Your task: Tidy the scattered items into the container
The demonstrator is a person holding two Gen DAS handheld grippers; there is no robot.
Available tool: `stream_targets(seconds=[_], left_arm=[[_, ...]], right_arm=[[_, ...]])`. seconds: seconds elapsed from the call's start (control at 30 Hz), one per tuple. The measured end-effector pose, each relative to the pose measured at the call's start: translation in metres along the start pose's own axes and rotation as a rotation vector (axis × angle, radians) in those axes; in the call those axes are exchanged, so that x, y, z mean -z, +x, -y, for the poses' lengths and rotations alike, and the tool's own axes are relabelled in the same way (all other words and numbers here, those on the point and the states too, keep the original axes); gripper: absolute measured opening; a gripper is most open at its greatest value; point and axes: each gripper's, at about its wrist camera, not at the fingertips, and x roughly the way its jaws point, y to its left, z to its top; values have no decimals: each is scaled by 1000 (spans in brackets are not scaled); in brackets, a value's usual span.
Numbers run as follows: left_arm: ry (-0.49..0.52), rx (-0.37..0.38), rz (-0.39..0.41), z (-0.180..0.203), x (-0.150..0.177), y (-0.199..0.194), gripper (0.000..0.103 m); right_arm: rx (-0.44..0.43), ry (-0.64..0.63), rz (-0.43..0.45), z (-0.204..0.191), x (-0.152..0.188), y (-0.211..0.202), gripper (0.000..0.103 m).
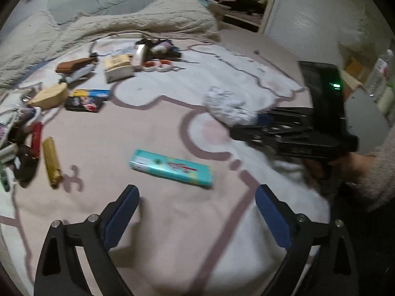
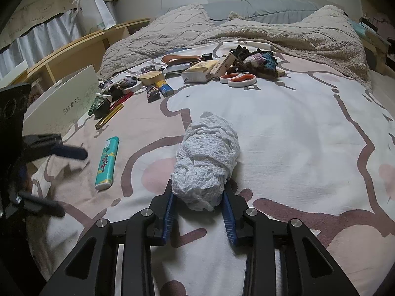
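My right gripper [image 2: 198,187] is shut on a pale blue-white crocheted bundle [image 2: 207,160] that rests on the bedspread; both blue pads press its near end. The left wrist view shows that gripper [image 1: 246,125] at the right with the bundle [image 1: 227,106] at its tips. A teal packet [image 1: 172,167] lies flat just ahead of my left gripper [image 1: 197,192], which is open wide and holds nothing. From the right wrist, the packet [image 2: 107,162] lies beside the left gripper [image 2: 66,180]. A white box marked SHOES [image 2: 61,98] stands at the bed's left edge.
Scattered items lie further up the bed: orange-handled scissors [image 2: 238,79], a gold tube [image 1: 51,162], a cream box [image 1: 117,67], a dark card pack [image 1: 84,103], dark crochet pieces [image 2: 254,60]. A beige blanket [image 2: 271,32] is bunched behind them. A sleeved hand [image 1: 365,170] holds the right gripper.
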Motion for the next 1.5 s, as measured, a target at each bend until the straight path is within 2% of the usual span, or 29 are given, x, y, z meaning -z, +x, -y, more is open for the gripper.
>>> stream_targets(seconds=[0.1,0.23,0.57,0.8,0.87,0.9,0.93,1.0,1.17,1.23,1.3,1.37,1.43,1.5], left_arm=[[37,-44,7,0,-1,9,103],[52,-103,-48,-6,2,27,103],[-3,-97,-30,-22,-1,30,103],[-2,-90,-15,-21,0,28,103],[5,-92,-10,-19,0,29,103],[10,-93,-9,-18,0,29,103],[14,-93,-8,-17,0,29,103],[20,-85,-6,-17,0,29,103],[25,-70,-9,-18,-2,30,103],[41,-83,-19,-17,-4,33,103],[46,-82,-28,-17,-4,36,103],[33,-65,-35,-21,-4,38,103],[17,-43,-34,-24,-3,38,103],[7,-31,-34,-26,-2,38,103]], right_arm=[[-1,1,0,1,0,0,34],[-1,1,0,1,0,0,34],[36,0,9,-2,-1,-13,31],[34,-20,-48,-6,5,-22,32],[16,-3,-70,-3,1,-21,36],[7,7,-78,-2,-1,-21,45],[-2,24,-81,-1,-3,-21,64],[2,51,-66,-1,-7,-23,83],[1,121,-76,8,-21,-15,82],[-18,182,-96,15,-22,-9,62],[-26,218,-105,19,-20,-4,56],[-34,235,-89,21,-18,-4,55],[-71,246,-79,22,-15,-4,45],[-70,249,-60,20,-11,-4,43]])
